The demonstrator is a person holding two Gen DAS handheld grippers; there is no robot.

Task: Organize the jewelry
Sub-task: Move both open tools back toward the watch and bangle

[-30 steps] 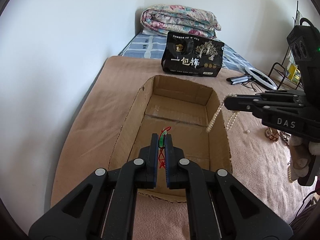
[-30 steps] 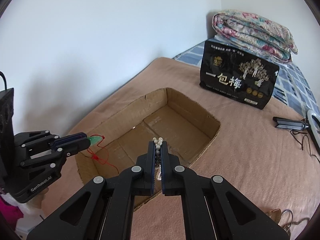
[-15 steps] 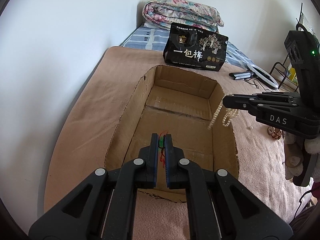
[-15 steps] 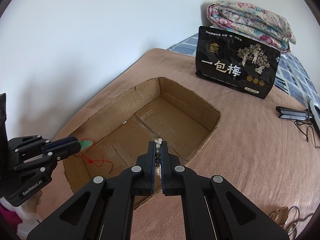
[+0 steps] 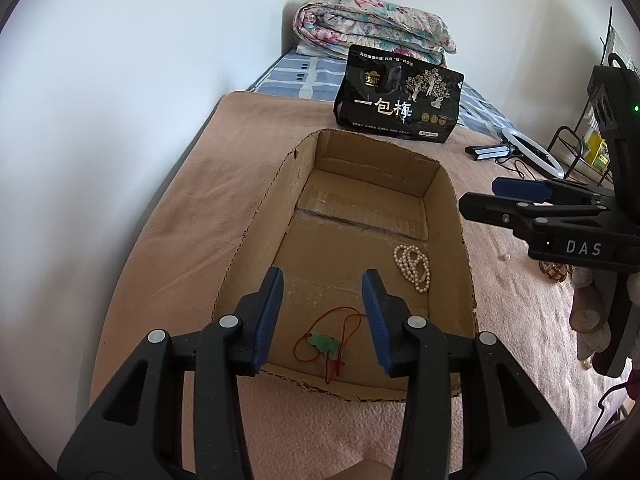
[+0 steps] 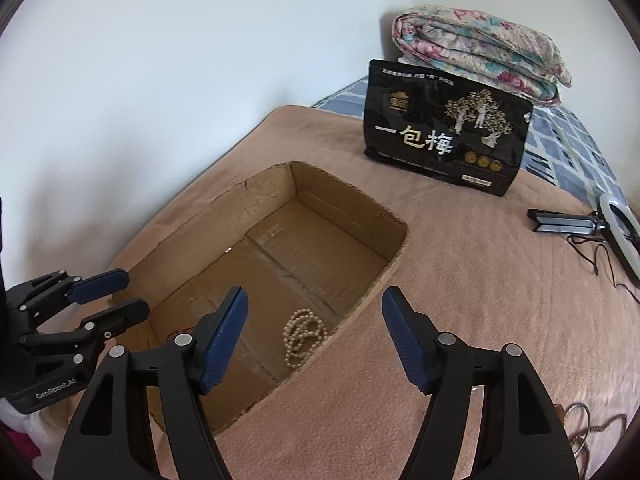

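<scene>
An open cardboard box (image 5: 256, 216) (image 6: 348, 192) sits sunk in a pink blanket on the bed. On its floor lie a green pendant on a red cord (image 5: 325, 343) near the front and a pearl necklace (image 5: 413, 267) (image 6: 302, 334) by the right wall. My left gripper (image 5: 323, 280) (image 6: 116, 294) hovers above the pendant, its jaws opening with nothing between them. My right gripper (image 6: 314, 300) (image 5: 486, 196) hangs over the box's right rim above the pearls, its jaws also opening and empty.
A black snack bag (image 5: 400, 100) (image 6: 448, 128) stands behind the box, a folded floral quilt (image 5: 372, 28) behind that. A ring light on a stand (image 6: 592, 224) lies at the right. More jewelry (image 6: 580, 420) rests on the blanket near the right edge. A wall runs along the left.
Both grippers have opened. The green pendant dropped from the left gripper and the pearl necklace from the right gripper; both now lie on the box floor.
</scene>
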